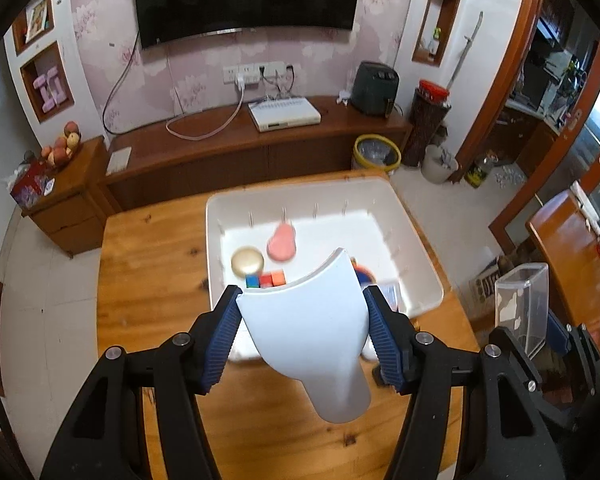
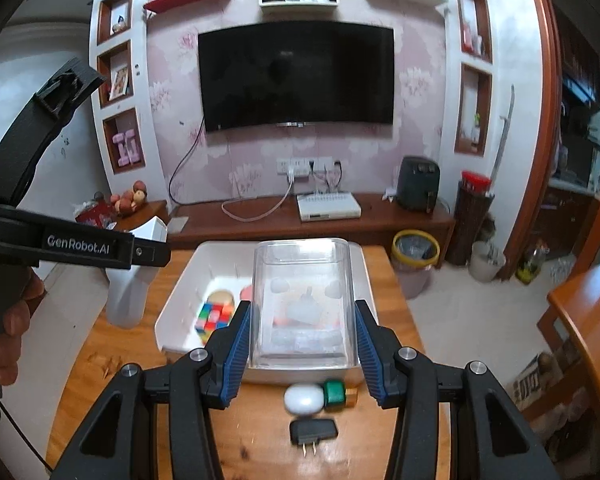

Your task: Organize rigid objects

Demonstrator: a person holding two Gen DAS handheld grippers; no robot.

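The left gripper is clamped on a white scoop, pads bearing on its two curved side walls, low in the centre of the left wrist frame. The right gripper grasps a clear plastic container by its side walls, centre of the right wrist frame. Both items hang above the wooden counter, over the near edge of a white tray. Both look light, stiff and smooth-walled, so slip is the likely risk; judged best hold is low on flat wall sections, squarely between the ribbed pads. A white egg-shaped item, a green cap and a black plug lie on the counter below.
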